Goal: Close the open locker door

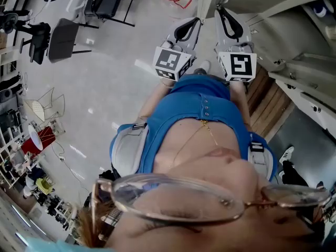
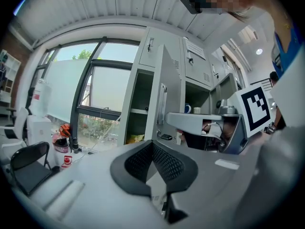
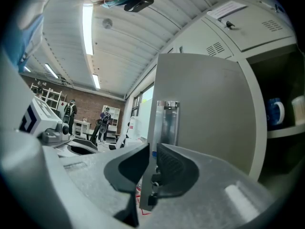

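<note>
Two grippers are in use. The left gripper is clenched with nothing between its pads, and the right gripper has its jaws slightly parted astride the left edge of the one open locker door, near its handle. Right of the door, the open compartment holds two cups on a shelf, a blue cup and a white cup; far left stand one person and a second person.

Blue buttoned top, thin gold necklace, glasses; grey left gripper and right gripper, black ribbed pads, black-and-white marker cubes.
</note>
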`<state>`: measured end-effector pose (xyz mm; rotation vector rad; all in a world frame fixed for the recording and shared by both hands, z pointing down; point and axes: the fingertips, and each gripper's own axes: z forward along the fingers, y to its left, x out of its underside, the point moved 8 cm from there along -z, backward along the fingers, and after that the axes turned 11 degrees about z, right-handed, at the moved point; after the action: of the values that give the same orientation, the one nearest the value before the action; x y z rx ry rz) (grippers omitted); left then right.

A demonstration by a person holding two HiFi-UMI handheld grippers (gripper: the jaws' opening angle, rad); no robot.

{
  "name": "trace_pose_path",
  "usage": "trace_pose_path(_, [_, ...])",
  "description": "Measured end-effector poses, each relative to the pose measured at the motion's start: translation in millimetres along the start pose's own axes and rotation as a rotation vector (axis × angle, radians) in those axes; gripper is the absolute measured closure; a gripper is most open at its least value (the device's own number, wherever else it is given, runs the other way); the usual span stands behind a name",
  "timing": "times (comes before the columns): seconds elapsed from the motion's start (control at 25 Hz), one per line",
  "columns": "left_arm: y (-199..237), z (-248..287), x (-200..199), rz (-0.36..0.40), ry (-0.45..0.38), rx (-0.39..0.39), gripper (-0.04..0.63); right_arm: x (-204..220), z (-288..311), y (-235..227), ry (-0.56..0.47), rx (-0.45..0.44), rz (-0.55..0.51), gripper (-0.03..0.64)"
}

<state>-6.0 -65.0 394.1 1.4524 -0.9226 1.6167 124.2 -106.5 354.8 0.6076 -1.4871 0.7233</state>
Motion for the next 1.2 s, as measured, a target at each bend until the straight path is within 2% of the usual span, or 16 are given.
trace_pose_path(0.28, [2,1,3,-0.006,0.016,-0.046,0.595,-7,13,-2,-0.01,-0.046,-0.008,0.529])
trace_pose_path(0.56, [10,0,3,-0.014,0.021,-0.08,0.595,-10,24,-5,0.005,-0.043,-0.026,0.505])
trace_pose_path(0.72, [10,-1,5,-0.017,0.022,-0.093,0.595,-8,27,-7,0.011,-0.069,-0.025,0.513])
trace_pose_path(0.88, [12,-2,12,-0.003,0.027,-0.112,0.595,-7,27,-13,0.008,-0.099,-0.016,0.555])
trace_pose_path(1.2, [19,10,8,-0.029,0.028,-0.137,0.595,-14,43,-21,0.026,-0.148,-0.014,0.563])
